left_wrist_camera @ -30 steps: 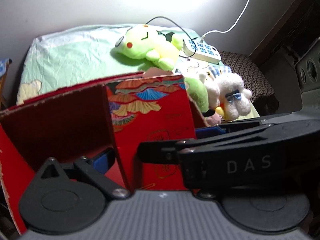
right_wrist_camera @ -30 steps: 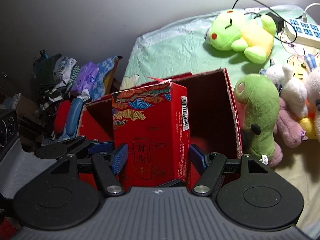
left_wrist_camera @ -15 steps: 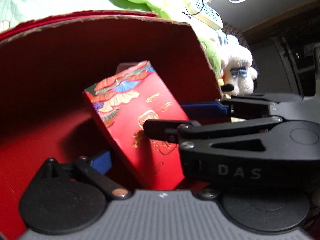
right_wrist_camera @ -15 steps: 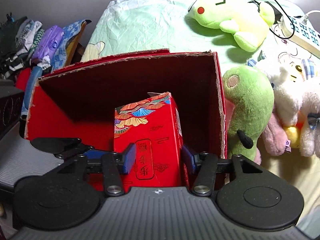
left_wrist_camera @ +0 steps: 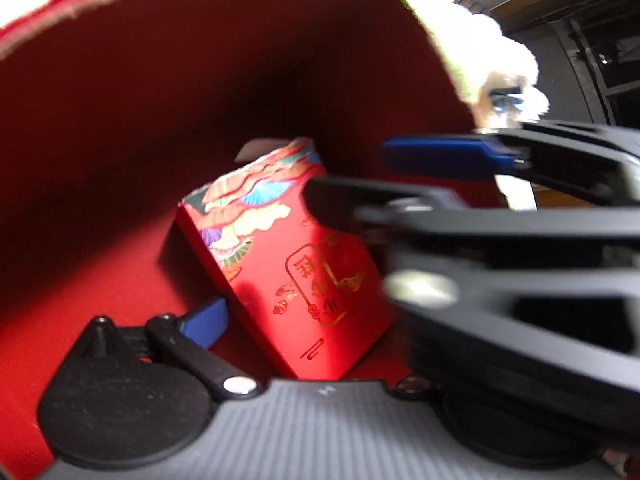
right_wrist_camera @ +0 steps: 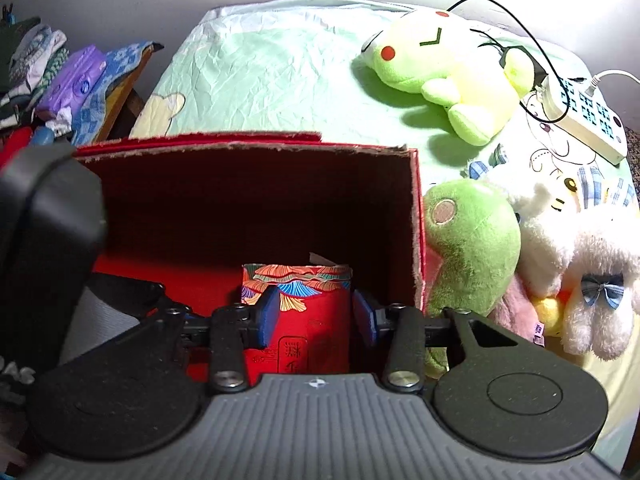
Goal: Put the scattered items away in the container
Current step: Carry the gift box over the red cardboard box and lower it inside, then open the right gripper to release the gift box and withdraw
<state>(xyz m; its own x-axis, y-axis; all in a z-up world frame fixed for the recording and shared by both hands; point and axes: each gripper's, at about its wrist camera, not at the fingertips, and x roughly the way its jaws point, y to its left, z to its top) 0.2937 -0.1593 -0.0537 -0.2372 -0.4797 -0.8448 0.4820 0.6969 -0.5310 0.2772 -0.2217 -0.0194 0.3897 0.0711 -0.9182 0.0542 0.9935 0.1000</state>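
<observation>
Step in hand: placing the small red carton (right_wrist_camera: 298,312) into the big red box (right_wrist_camera: 256,200) on the bed.

Right claw (right_wrist_camera: 316,314) is about half open and straddles the carton. The left pad touches it; the right pad looks just off, so can't call it a firm grip. The carton sits low in the box, near its right wall, tilted in the left cam.

Left claw (left_wrist_camera: 304,272): only one blue pad (left_wrist_camera: 206,320) shows, beside the carton, so can't tell its state.

Next, imo: release, lift clear, and go for the green frog plush (right_wrist_camera: 470,236) just outside the right wall. The lime plush (right_wrist_camera: 444,76) and power strip (right_wrist_camera: 580,116) lie farther up the bed.
</observation>
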